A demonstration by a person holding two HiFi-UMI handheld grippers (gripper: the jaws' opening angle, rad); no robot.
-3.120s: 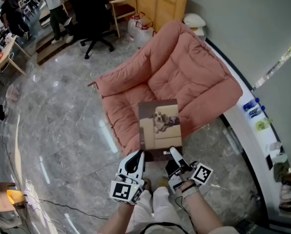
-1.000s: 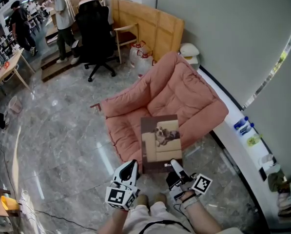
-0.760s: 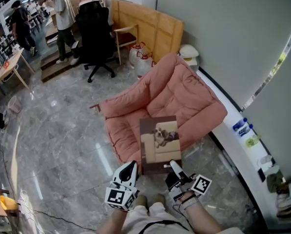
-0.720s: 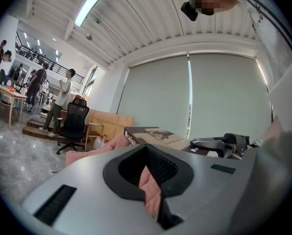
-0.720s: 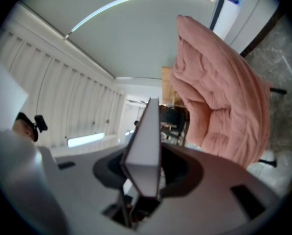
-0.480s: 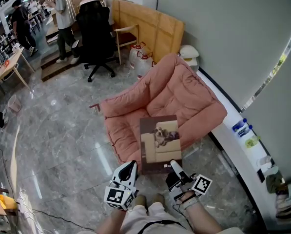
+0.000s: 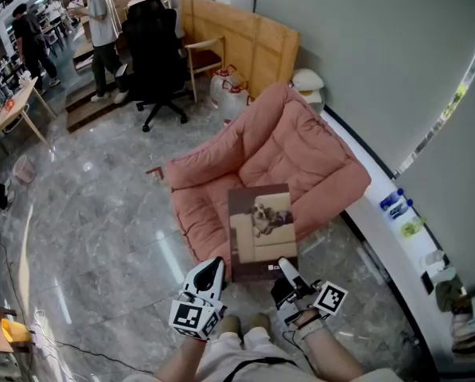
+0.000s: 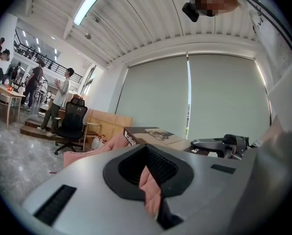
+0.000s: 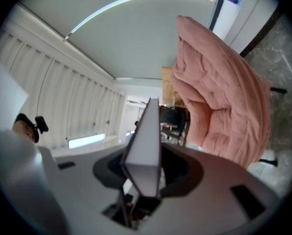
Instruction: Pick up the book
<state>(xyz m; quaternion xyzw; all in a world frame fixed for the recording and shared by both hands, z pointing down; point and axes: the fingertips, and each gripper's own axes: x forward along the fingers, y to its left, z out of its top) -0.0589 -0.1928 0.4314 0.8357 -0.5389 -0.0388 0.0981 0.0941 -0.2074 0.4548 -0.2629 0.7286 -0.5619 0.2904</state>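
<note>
The book, its cover a dog on a sofa, is held flat above the front of the pink cushioned chair. My right gripper is shut on the book's near right corner. In the right gripper view the book's edge stands between the jaws, with the pink chair behind it. My left gripper hovers just left of the book's near left corner, shut, with nothing in it. In the left gripper view the book and the right gripper are ahead to the right.
The chair stands on a grey marble floor. A black office chair, a wooden chair, a wooden panel and water jugs stand behind it. A white ledge with bottles runs along the right. People stand far back.
The book and both grippers hold the same places over the last second. Since the earliest frame the head camera has tilted up a little, showing more of the room.
</note>
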